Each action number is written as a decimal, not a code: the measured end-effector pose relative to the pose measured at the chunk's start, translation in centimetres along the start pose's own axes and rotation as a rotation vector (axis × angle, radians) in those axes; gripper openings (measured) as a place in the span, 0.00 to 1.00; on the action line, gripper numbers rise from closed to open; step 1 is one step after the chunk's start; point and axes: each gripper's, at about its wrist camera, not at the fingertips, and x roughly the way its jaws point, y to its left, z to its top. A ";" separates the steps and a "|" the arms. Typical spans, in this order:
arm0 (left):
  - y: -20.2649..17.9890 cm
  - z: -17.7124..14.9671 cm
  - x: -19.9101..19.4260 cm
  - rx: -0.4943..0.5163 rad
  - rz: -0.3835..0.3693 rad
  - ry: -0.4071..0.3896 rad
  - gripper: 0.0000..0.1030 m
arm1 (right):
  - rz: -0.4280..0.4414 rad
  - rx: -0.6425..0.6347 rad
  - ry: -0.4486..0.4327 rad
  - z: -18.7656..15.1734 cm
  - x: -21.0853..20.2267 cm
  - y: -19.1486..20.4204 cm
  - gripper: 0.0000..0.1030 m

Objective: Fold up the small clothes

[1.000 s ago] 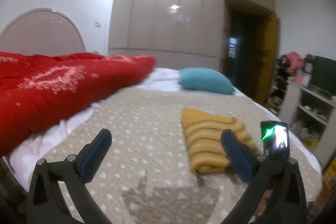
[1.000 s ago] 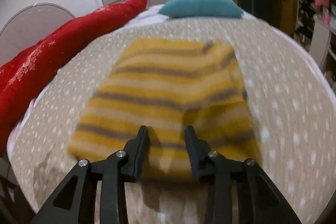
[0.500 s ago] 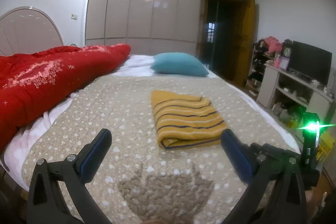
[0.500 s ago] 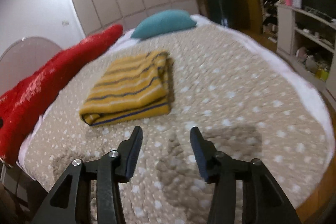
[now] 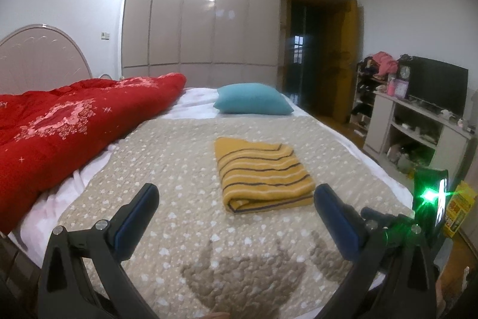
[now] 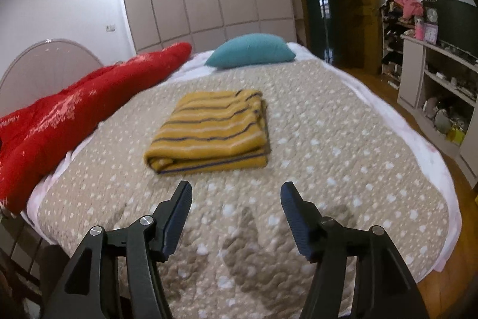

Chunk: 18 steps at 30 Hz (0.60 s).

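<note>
A mustard-yellow garment with dark and white stripes [image 5: 263,174] [image 6: 210,130] lies folded into a neat rectangle on the beige spotted bedspread [image 5: 179,169] [image 6: 328,139]. My left gripper [image 5: 236,196] hovers short of it, jaws wide apart, nothing between them. My right gripper [image 6: 236,193] also hangs back from the garment's near edge; its jaws are opening and hold nothing. The right gripper's body with a green light [image 5: 427,199] shows at the right of the left wrist view.
A red quilt [image 5: 68,121] [image 6: 68,109] lies along the bed's left side and a teal pillow [image 5: 254,99] [image 6: 252,50] at the far end. A shelf unit with a TV [image 5: 433,115] stands right of the bed. A wardrobe wall [image 5: 203,20] is behind.
Both grippers have drawn back from the garment, which now looks smaller and farther. The right jaws let go of the garment's edge and spread wider.
</note>
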 end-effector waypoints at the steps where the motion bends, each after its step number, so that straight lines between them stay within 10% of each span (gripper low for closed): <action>1: 0.0 0.0 0.0 0.001 0.007 0.005 1.00 | 0.001 -0.004 0.009 -0.3 0.1 0.2 0.65; 18: 0.4 -2.8 3.4 0.033 0.116 0.177 1.00 | -0.010 -0.076 0.089 -2.7 1.2 2.4 0.70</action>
